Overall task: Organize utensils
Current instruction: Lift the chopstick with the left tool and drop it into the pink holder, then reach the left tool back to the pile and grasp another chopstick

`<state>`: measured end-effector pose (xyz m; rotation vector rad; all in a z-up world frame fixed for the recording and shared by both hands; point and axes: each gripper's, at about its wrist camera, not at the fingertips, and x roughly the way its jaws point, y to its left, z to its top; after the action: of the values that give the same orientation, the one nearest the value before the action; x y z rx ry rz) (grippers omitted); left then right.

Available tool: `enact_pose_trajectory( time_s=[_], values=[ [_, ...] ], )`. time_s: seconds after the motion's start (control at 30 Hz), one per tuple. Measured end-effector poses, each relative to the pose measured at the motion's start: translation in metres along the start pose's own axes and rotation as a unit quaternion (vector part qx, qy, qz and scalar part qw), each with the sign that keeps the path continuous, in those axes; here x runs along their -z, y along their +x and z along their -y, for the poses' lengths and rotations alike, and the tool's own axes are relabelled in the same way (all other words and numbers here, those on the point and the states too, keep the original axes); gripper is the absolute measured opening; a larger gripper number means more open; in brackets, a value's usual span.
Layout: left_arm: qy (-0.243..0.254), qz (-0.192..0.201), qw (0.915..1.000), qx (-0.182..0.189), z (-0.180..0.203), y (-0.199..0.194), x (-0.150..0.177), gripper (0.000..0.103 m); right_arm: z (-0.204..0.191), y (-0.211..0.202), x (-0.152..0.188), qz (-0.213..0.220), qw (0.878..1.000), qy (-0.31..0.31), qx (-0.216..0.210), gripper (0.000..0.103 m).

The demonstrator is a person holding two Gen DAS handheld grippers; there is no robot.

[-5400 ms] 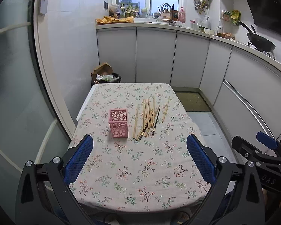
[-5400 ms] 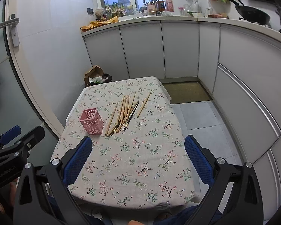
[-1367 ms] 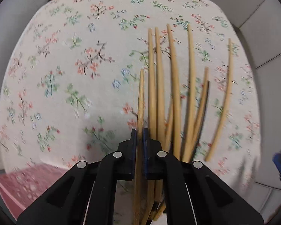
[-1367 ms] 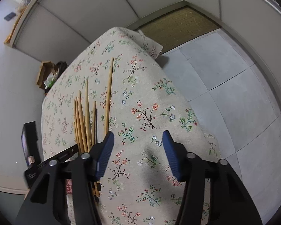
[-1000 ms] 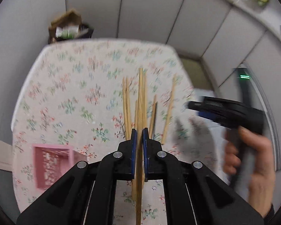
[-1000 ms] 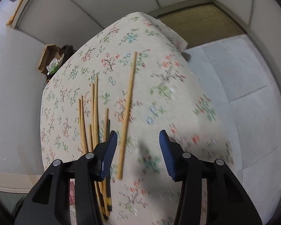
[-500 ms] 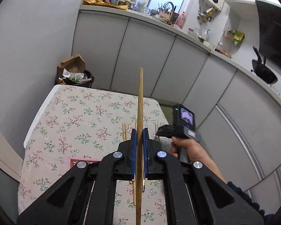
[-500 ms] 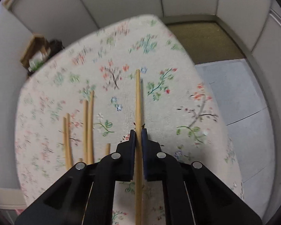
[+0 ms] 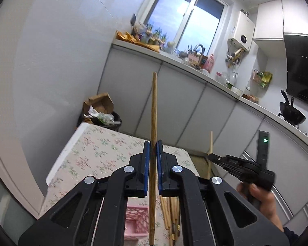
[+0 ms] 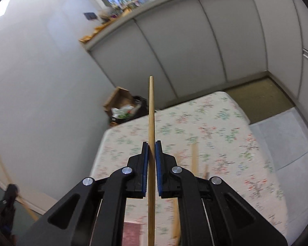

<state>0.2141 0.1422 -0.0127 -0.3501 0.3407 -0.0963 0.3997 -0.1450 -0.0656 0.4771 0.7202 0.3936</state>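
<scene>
Chopsticks are the matter here, and each tool grips one. From the left wrist view, the left tool (image 9: 153, 143) is closed on a darker chopstick (image 9: 154, 112), which runs from 6 o'clock up to 12 o'clock, its tip standing above the flowered counter (image 9: 96, 149). Below the tool, the pink holder (image 9: 136, 221) sits on the counter, and just beside it, toward 3 o'clock, lie the loose chopsticks (image 9: 170, 211). At 4 o'clock a hand (image 9: 260, 201) carries the right tool (image 9: 210, 156), closed on a pale chopstick (image 9: 211, 141) that stands nearly upright.

From the right wrist view, the right tool (image 10: 151, 143) is shut on the pale chopstick (image 10: 151, 112), which points to 12 o'clock, lifted clear of the counter (image 10: 215, 135). Blurred loose chopsticks (image 10: 195, 157) lie on the cloth at 4 o'clock of the tips. The pink holder (image 10: 131, 233) shows at 6 o'clock, partly hidden. At 8 o'clock the left tool appears only as a dark blur.
</scene>
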Motion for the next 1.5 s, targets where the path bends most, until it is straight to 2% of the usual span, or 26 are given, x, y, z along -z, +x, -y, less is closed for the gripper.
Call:
enact_pose_trajectory(
  time_s=[0.07,0.17,0.3,0.5,0.6,0.77,0.83,0.87,0.97,1.13,1.2,1.33,1.4,1.47,1.5],
  values=[
    [0.001,0.009,1.0000,-0.002,-0.006,0.002,0.002,0.006,-0.014,-0.009,0.008,0.023,0.999,0.003,-0.038,0.007],
    [0.006,0.013,0.9998,-0.011,-0.012,0.008,0.006,0.006,-0.039,-0.014,0.021,0.047,0.997,-0.016,-0.064,0.007],
    [0.012,0.013,0.9996,-0.021,-0.017,0.019,0.014,0.006,-0.070,-0.018,0.042,0.082,0.993,-0.048,-0.067,0.007],
    [0.003,0.009,0.9997,-0.021,-0.032,0.031,0.022,0.006,-0.081,-0.012,0.055,0.110,0.990,-0.050,-0.069,0.007],
    [0.011,-0.008,0.9995,-0.028,-0.034,0.040,0.027,0.006,-0.084,-0.007,0.059,0.117,0.990,-0.048,-0.066,0.007],
    [0.031,-0.076,0.9962,-0.029,-0.035,0.058,0.042,0.007,-0.087,0.011,0.070,0.113,0.990,-0.060,-0.062,0.007],
    [0.034,-0.094,0.9945,-0.033,-0.036,0.059,0.044,0.019,-0.089,0.019,0.076,0.110,0.990,-0.066,-0.060,0.007],
    [0.036,-0.097,0.9940,-0.038,-0.037,0.058,0.044,0.027,-0.090,0.022,0.080,0.108,0.990,-0.073,-0.057,0.007],
    [0.023,-0.099,0.9941,-0.039,-0.042,0.050,0.037,0.039,-0.090,0.029,0.090,0.105,0.990,-0.082,-0.050,0.007],
    [-0.012,-0.106,0.9935,-0.041,-0.046,0.035,0.021,0.039,-0.095,0.032,0.105,0.118,0.986,-0.109,-0.033,0.007],
    [-0.011,-0.096,0.9944,-0.042,-0.042,0.027,0.015,0.048,-0.100,0.032,0.112,0.119,0.984,-0.127,-0.029,0.007],
    [-0.026,-0.085,0.9954,-0.036,-0.040,0.015,0.005,0.052,-0.107,0.033,0.122,0.090,0.983,-0.158,-0.038,0.008],
    [-0.030,-0.086,0.9953,-0.034,-0.040,0.013,0.004,0.052,-0.110,0.031,0.124,0.052,0.982,-0.172,-0.052,0.013],
    [-0.031,-0.088,0.9950,-0.033,-0.038,0.012,0.002,0.052,-0.108,0.019,0.116,0.048,0.983,-0.168,-0.053,0.026],
    [-0.034,-0.089,0.9950,-0.032,-0.038,0.012,0.001,0.052,-0.101,0.008,0.104,0.054,0.986,-0.152,-0.045,0.028]
  ],
)
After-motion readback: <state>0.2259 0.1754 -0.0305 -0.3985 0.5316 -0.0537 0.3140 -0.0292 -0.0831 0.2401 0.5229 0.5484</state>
